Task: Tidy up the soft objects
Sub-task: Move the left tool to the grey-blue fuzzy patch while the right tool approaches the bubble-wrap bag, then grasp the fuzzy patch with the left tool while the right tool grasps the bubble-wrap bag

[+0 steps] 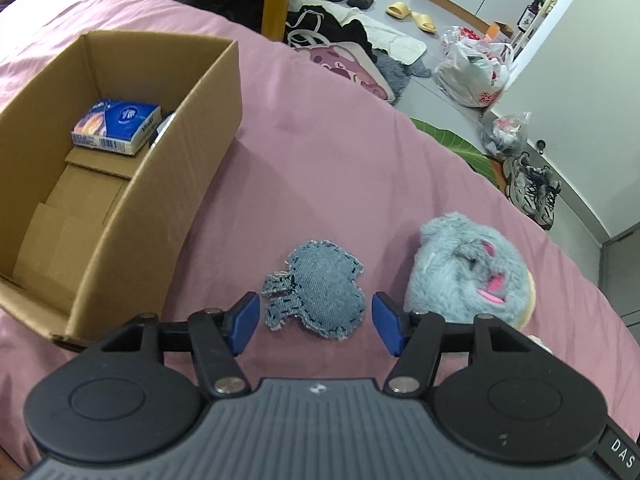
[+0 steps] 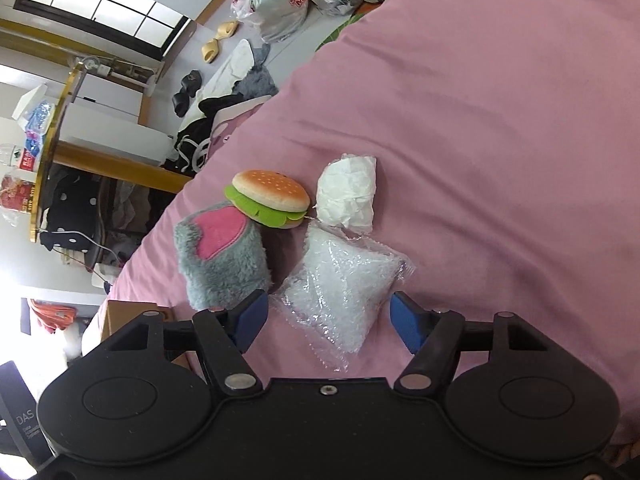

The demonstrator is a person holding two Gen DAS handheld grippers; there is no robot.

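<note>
In the left wrist view a flat denim pad (image 1: 324,288) lies on the pink bedspread (image 1: 340,152), between the open fingers of my left gripper (image 1: 316,318), untouched. A fluffy grey-blue plush (image 1: 468,276) with pink patches sits to its right. In the right wrist view my right gripper (image 2: 330,318) is open around the near end of a clear bubble-wrap pouch (image 2: 344,284). Beyond it lie a wrapped white tissue bundle (image 2: 350,194), a plush hamburger (image 2: 270,198) and the grey plush (image 2: 222,260) with a pink heart.
An open cardboard box (image 1: 188,176) stands on the bed at the left, holding a blue tissue pack (image 1: 118,126). Past the bed's edge the floor carries slippers (image 1: 412,14), plastic bags (image 1: 474,70), shoes (image 1: 534,192) and clothes. A gold-rimmed table (image 2: 48,152) stands beside the bed.
</note>
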